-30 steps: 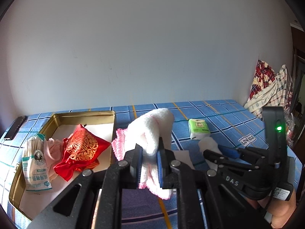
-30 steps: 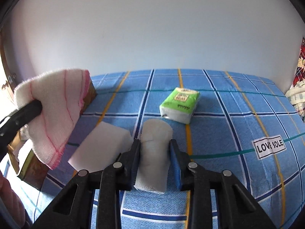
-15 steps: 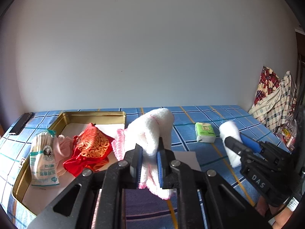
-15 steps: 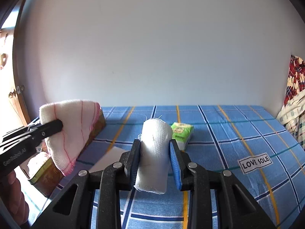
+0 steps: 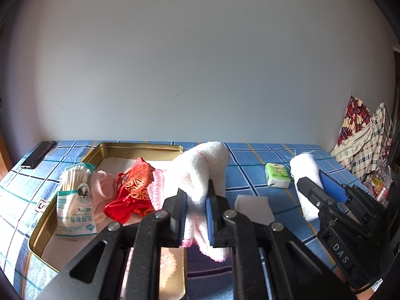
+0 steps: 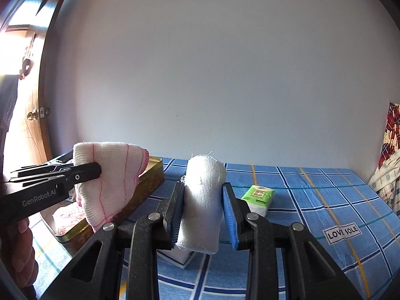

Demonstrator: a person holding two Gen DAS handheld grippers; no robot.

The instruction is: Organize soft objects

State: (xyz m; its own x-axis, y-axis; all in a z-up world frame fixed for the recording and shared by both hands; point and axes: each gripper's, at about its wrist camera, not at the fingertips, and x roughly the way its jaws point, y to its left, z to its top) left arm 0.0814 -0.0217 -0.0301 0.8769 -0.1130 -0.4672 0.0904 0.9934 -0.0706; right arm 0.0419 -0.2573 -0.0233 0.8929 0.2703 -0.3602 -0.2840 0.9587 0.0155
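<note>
Towel (image 5: 200,170): white, fluffy, pink-edged, pinched in your left gripper (image 5: 196,207). Gauze roll (image 6: 203,200): white, woven, clamped in your right gripper (image 6: 202,215).

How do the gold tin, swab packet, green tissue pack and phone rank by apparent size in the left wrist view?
Largest to smallest:
1. gold tin
2. swab packet
3. green tissue pack and phone look alike; the phone lies farther off, at the distorted edge, so I won't rank them.

phone (image 5: 37,154): black, flat on the blue checked cloth (image 5: 252,175), far left of the fingers | wall (image 5: 200,62): plain white, behind everything | door (image 6: 22,125): wooden, gold knob, far left of the fingers | "LOVE SOLE" label (image 6: 343,233): right of the fingers
</note>
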